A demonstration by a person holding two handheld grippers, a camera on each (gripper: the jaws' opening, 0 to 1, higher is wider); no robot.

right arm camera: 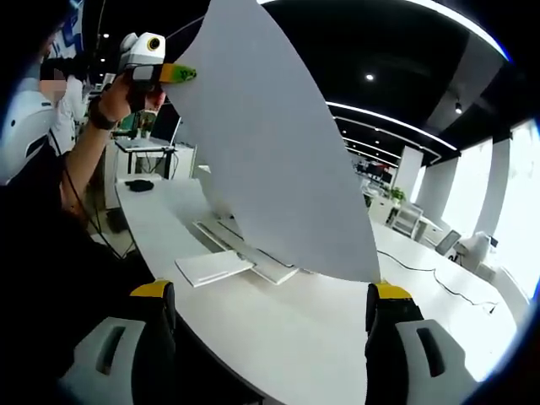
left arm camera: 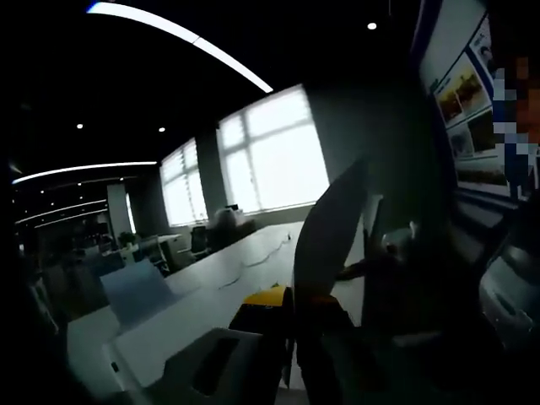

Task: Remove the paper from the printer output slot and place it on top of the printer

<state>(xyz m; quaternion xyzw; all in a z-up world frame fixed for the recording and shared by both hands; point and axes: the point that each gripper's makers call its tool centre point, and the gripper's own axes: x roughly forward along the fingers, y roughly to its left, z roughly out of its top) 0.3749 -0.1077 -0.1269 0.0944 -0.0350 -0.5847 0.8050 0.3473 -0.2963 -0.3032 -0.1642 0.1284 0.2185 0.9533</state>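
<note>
Holding the paper (left arm camera: 329,236) edge-on, the left gripper (left arm camera: 295,337) is shut on its lower end; its long axis runs to 1 o'clock. The right gripper (right arm camera: 270,329) stands open, paper (right arm camera: 270,152) just ahead.

Left gripper (left arm camera: 297,325) clamps a sheet of paper (left arm camera: 331,240) seen edge-on, above a long white worktop (left arm camera: 211,283) before bright windows (left arm camera: 274,156).

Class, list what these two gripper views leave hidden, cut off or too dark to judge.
- Printer: not identifiable; the left gripper view's lower part is too dark.
- Left gripper: dark; its jaws seem closed on the edge-on paper, uncertain.
- Paper's top edge: cut off in the right gripper view.
- Desk behind the paper: hidden by the sheet.
- Right gripper: jaws apart, holding nothing.
</note>
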